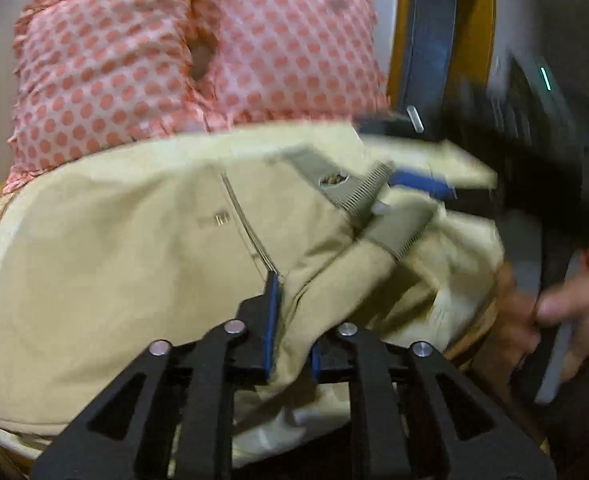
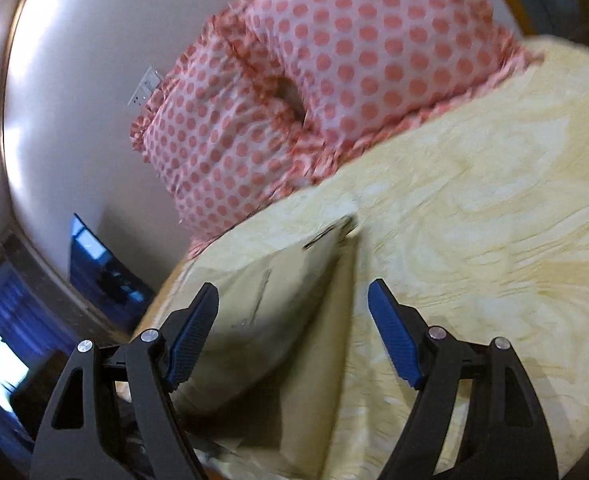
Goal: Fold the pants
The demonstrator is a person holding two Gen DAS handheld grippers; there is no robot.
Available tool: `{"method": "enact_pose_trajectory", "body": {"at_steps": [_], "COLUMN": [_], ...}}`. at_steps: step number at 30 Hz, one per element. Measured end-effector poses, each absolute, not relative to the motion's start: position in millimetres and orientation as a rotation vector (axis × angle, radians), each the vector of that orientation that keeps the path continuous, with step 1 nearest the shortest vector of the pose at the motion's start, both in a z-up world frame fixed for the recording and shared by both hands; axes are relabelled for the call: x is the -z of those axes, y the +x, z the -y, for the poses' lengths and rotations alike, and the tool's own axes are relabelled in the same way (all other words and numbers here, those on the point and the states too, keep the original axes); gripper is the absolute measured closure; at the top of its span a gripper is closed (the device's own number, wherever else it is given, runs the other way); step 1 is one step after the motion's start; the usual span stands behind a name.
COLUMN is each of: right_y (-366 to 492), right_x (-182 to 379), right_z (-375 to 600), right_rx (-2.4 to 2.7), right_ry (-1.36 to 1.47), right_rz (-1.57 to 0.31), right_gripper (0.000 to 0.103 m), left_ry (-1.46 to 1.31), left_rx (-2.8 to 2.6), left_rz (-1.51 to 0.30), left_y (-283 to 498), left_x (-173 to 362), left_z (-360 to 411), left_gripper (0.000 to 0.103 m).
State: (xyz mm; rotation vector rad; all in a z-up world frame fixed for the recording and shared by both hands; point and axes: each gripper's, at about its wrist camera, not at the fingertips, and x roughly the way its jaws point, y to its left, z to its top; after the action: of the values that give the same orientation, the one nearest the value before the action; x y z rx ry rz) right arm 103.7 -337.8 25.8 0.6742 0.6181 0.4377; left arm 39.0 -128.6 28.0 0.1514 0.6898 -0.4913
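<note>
Beige pants [image 1: 134, 264] lie spread on a pale yellow bedspread [image 2: 474, 240]. My left gripper [image 1: 292, 344] is shut on a fold of the pants fabric near the zipper fly. My right gripper [image 1: 422, 186] shows in the left wrist view at the waistband, blurred by motion, its blue pads near the grey waistband lining. In the right wrist view my right gripper [image 2: 294, 336] is open and empty, above a folded edge of the pants [image 2: 294, 288].
Two pink polka-dot pillows [image 1: 198, 56] lie at the head of the bed, also in the right wrist view [image 2: 314, 80]. A person's hand [image 1: 566, 304] holds the right gripper's handle. A white wall and a dark screen [image 2: 102, 268] stand beside the bed.
</note>
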Motion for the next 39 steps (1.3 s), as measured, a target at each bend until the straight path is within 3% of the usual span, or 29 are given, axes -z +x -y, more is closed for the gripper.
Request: {"method": "enact_pose_trajectory", "body": {"at_steps": [3,4,5,7,10,12,13,15,24,25,27,28,29,34,39], "right_y": [119,126,130,138,148,151,153,153,172,173,175,175,176,199,261], "right_x": [-20,-18,-17,-13,-8,-7,-5,-6,-1,0,3,3,0,-27,-62], "right_z": [328,324,320,315,307,306,305,306,313,314,318,320,322,319,322], "right_rx": [-0.422,-0.414,-0.416,-0.424,-0.42,-0.424,-0.434,-0.456,-0.516,-0.525,-0.567,-0.593,-0.613,-0.666,-0.581], "right_ry": [0.626,0.594,0.576,0.552,0.517,0.508,0.51,0.513,0.543,0.546,0.583,0.611,0.624,0.608,0.523], "right_rz": [-0.702,-0.731,-0.746,-0.77,-0.792,-0.799,-0.815,-0.82,-0.87,-0.875,-0.88,-0.878,-0.875,-0.842,-0.719], "right_gripper": [0.024,0.025,0.025,0.033,0.037,0.043,0.053,0.06,0.062,0.069,0.086,0.09,0.091,0.093,0.094], "left_ry": [0.095,0.03,-0.017,-0.125,-0.223,-0.237,-0.246,-0.278,-0.393,-0.398,-0.42,-0.434,-0.461,-0.39,-0.306], "left_rx": [0.555,0.583,0.594,0.572,0.428,0.332,0.298,0.271,0.467,0.473,0.483,0.48,0.5,0.498,0.428], "left_rz": [-0.687,-0.685,-0.676,-0.646,-0.652,-0.689,-0.716,-0.802,-0.989,-0.992,-1.006,-1.017,-1.02,-0.98,-0.874], "left_y": [33,32,33,40,80,107,123,151,213,217,227,229,232,240,302], "left_x": [-41,-52,-60,-80,-94,-91,-86,-72,-30,-29,-26,-24,-26,-49,-73], "left_z": [109,90,76,32,-33,-66,-81,-103,-103,-102,-99,-99,-101,-89,-68], "left_gripper": [0.069,0.05,0.041,0.038,0.035,0.035,0.035,0.037,0.037,0.037,0.062,0.076,0.08,0.087,0.089]}}
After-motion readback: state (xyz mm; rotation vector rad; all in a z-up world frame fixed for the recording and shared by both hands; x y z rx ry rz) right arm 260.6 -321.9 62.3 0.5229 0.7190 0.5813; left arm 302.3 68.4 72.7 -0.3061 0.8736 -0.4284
